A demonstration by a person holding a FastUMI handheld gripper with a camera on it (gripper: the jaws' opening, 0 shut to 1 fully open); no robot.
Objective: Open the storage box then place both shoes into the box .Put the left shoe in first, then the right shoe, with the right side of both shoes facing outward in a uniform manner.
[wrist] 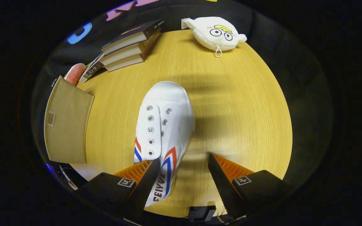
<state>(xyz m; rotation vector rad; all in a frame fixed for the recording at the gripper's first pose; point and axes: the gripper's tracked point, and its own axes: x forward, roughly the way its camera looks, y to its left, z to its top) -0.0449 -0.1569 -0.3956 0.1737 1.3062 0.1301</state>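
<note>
A tan storage box [66, 124] sat at the table's [237, 119] left edge, partly cut off, half hiding a pink object [75, 72]. Books [129, 47] lay beyond. The white shoe [163, 131] lay mid-table, its heel hidden behind the left finger. The gripper [184, 171] stood spread apart, clamping nothing. A plush toy [215, 33] sat farther right.

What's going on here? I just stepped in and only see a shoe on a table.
A person's handheld tool is open over a wooden table. One finger sits against the heel end of a white shoe, the other apart on the bare table. The brown storage box lies beside the shoe, with stacked books and a plush toy beyond.
</note>
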